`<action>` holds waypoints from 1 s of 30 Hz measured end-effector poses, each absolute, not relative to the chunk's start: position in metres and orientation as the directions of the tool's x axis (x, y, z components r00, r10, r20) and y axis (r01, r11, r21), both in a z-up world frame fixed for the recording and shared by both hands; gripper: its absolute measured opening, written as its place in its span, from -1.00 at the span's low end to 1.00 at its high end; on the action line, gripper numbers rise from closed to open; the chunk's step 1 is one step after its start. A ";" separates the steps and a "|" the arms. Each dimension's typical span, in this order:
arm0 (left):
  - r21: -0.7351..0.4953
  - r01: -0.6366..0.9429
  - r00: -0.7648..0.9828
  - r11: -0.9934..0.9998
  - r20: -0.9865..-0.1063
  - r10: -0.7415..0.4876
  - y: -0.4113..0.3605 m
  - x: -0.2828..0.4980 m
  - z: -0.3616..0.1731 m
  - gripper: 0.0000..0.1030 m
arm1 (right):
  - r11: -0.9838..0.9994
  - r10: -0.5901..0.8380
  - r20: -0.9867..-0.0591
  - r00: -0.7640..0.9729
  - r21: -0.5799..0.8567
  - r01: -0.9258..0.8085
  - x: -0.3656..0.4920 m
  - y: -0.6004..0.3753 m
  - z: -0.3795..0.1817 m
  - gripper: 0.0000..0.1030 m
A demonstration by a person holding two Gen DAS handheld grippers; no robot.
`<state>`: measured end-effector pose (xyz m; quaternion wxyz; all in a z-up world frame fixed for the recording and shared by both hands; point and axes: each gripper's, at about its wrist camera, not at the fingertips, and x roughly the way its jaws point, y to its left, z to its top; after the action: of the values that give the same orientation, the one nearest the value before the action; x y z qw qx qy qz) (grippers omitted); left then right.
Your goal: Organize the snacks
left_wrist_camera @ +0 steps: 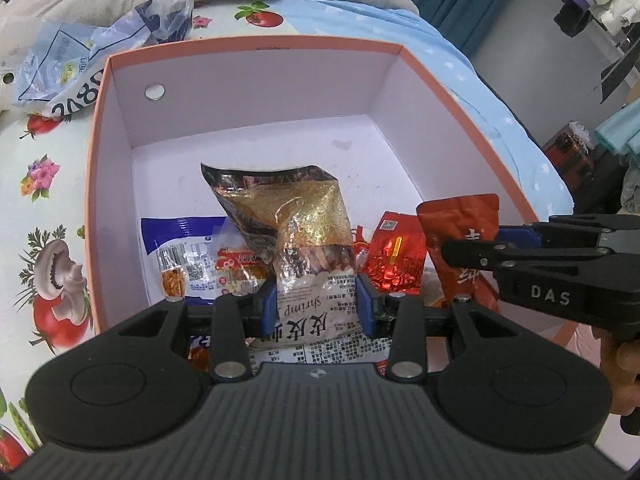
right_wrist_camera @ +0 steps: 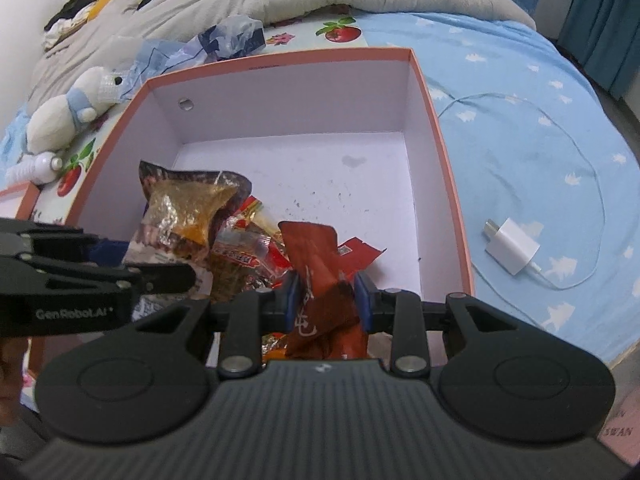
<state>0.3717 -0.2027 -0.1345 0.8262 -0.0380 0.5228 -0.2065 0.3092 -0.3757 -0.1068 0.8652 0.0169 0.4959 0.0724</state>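
Left gripper [left_wrist_camera: 317, 307] jaws grasping shrimp bag [left_wrist_camera: 296, 236], right gripper [right_wrist_camera: 326, 300] jaws grasping red pouch [right_wrist_camera: 316, 264], box [right_wrist_camera: 444, 140], charger [right_wrist_camera: 512, 250] beside

Left tongs [left_wrist_camera: 317, 304] clamped, right tongs [right_wrist_camera: 326, 300] clamped, side by side, pointing forward.

Your left tool [left_wrist_camera: 316, 300] is black with blue pads, and the packet [left_wrist_camera: 296, 232] between them is gold and brown foil with a white panel of black print. Your right tool [right_wrist_camera: 326, 300], the same black and blue, pinches a red-brown pouch [right_wrist_camera: 320, 272] with white characters. Ahead of both tools, the box [right_wrist_camera: 444, 152] is salmon-pink outside and pale lilac inside. To its left, the cloth [left_wrist_camera: 44, 184] is white with tomatoes, mushrooms and flowers. Right of your right tool, the bedsheet [right_wrist_camera: 520, 100] is sky blue with small white shapes.
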 end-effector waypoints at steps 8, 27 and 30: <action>-0.290 0.277 0.421 0.916 -0.821 -0.387 -0.183 0.358 -0.117 0.41 | 0.989 0.145 -0.814 0.563 0.101 -0.108 0.294 -0.373 -0.087 0.35; -0.267 0.367 0.654 0.891 -0.607 -0.451 -0.145 0.259 0.020 0.42 | 0.992 0.122 -0.606 0.786 0.106 -0.072 0.198 -0.385 0.023 0.37; -0.269 0.377 0.674 0.886 -0.577 -0.461 -0.141 0.240 0.029 0.42 | 0.992 0.120 -0.567 0.815 0.105 -0.074 0.181 -0.382 0.030 0.37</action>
<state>0.2398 -0.1412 0.0290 0.9125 -0.0638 0.3324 -0.2296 0.1806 -0.3823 0.0304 0.9518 0.0389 0.2999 0.0510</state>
